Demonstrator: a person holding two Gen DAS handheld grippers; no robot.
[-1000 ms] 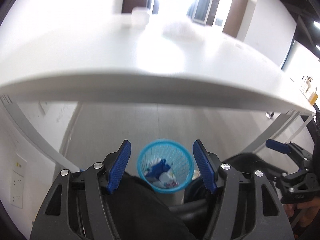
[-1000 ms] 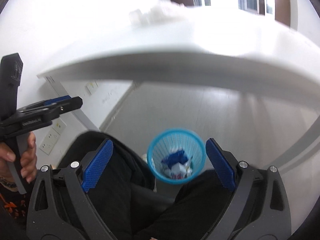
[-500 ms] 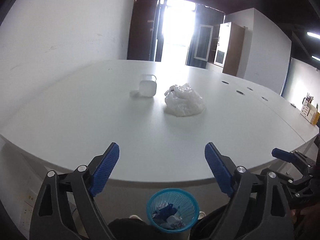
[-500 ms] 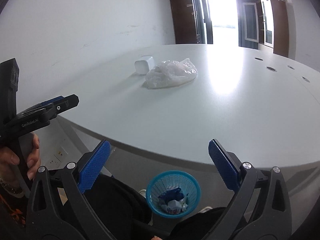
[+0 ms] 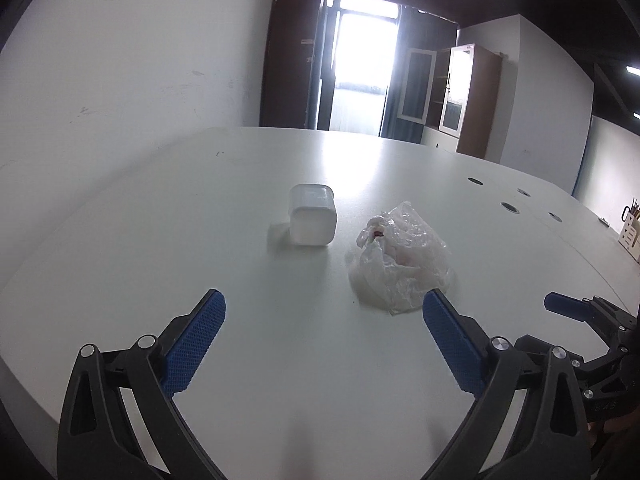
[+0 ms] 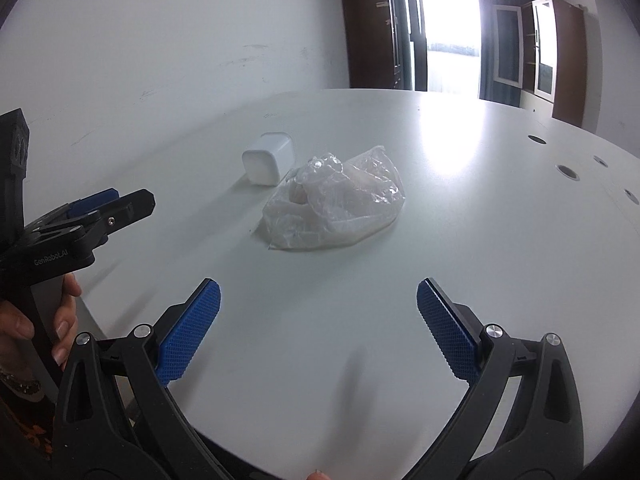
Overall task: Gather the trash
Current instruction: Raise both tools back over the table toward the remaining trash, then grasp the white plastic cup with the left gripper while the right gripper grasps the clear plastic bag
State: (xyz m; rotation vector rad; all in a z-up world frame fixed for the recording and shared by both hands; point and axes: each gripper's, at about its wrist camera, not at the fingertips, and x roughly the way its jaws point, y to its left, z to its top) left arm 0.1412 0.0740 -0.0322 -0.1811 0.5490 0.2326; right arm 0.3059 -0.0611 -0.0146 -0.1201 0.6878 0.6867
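Currently left gripper (image 5: 324,308) is hovering over the tabletop's (image 5: 140,248) near edge with jaws spread wide, gripping nothing | right gripper (image 6: 318,296) is likewise hanging agape and empty | crumpled plastic bag (image 5: 400,256) is lying toward the tabletop's middle | white container (image 5: 312,220) is sitting just beside the bag.

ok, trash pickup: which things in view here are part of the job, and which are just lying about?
Part of the job:
- crumpled plastic bag on the table
- white tub lying on its side beside the bag, touching or not I cannot tell
- left gripper and right gripper, both open and empty

Lying about:
- pen holder at the table's far right edge
- cabinet by the doorway
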